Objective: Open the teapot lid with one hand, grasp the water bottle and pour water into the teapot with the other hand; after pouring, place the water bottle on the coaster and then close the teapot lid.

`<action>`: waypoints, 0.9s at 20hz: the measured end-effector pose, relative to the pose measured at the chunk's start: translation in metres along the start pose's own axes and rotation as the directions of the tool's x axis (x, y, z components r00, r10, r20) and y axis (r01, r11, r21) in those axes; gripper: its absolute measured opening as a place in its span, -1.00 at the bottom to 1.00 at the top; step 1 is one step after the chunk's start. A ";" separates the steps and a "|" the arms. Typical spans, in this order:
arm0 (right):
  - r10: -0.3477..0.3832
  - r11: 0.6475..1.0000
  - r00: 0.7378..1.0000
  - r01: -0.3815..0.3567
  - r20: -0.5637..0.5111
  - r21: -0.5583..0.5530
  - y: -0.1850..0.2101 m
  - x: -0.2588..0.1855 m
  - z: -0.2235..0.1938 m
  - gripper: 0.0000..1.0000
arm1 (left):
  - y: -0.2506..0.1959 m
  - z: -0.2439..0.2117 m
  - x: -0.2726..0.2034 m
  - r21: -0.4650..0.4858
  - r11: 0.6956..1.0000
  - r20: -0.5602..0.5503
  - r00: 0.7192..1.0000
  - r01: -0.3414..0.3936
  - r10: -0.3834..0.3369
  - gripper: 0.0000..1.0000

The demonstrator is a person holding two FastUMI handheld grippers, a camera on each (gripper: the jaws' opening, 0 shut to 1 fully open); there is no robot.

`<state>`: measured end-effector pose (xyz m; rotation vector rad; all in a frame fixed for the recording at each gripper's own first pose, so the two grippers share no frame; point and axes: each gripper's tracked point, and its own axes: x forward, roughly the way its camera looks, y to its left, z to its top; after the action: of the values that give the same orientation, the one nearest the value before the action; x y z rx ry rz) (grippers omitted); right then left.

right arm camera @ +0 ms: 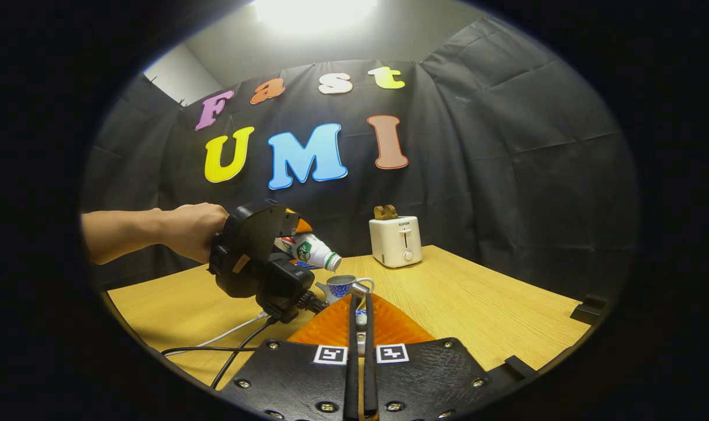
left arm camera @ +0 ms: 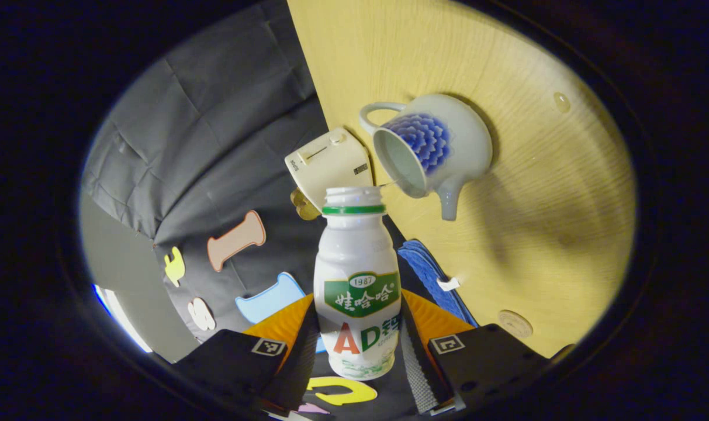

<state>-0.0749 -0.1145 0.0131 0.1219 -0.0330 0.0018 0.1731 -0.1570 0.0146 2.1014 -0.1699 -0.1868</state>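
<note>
In the left gripper view, the left gripper (left arm camera: 359, 345) pinches the water bottle (left arm camera: 358, 292) between its two fingers, which press on the lower part of the bottle from both sides. The bottle has no cap, and its open mouth points toward the teapot (left arm camera: 430, 146); a thin stream of water goes from the mouth to the rim of the pot's opening. The teapot stands on the wooden table (left arm camera: 541, 193) with its lid off, and the inside of the pot is visible. A toaster (left arm camera: 329, 164) is just beside the teapot, and a blue cloth (left arm camera: 433, 272) lies near the table edge, with a round coaster (left arm camera: 515, 323) near it. In the right gripper view, the left gripper is held by a hand (right arm camera: 193, 231) and tilts the bottle (right arm camera: 307, 250) down over the teapot (right arm camera: 341, 287), which is just ahead of the right gripper (right arm camera: 360, 318). The right gripper's fingers are pressed nearly together on a small object, seemingly the lid (right arm camera: 360, 318), though it is too small to tell surely.
</note>
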 end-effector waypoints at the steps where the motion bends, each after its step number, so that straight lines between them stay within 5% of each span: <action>1: 0.000 1.000 1.000 0.000 -0.001 -0.001 0.000 0.000 -0.001 -0.93 | 0.001 -0.001 0.000 0.002 1.000 0.000 1.000 -0.005 0.005 0.59; 12: -0.003 1.000 1.000 0.003 -0.012 0.007 -0.001 0.002 -0.004 -0.93 | -0.013 0.000 0.006 -0.146 0.988 0.029 0.998 0.053 -0.049 0.59; 17: 0.020 1.000 1.000 -0.020 -0.019 -0.004 0.007 0.004 -0.002 -0.93 | -0.031 0.009 0.006 -0.323 0.943 0.082 0.995 0.078 -0.054 0.59; 18: 0.021 1.000 1.000 -0.021 -0.019 -0.007 0.007 0.005 -0.001 -0.93 | -0.030 0.008 0.006 -0.357 0.932 0.085 0.996 0.067 -0.040 0.39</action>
<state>-0.0703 -0.1074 0.0136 0.1144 -0.0151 0.0239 0.1788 -0.1495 -0.0157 1.7344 -0.1135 -0.3076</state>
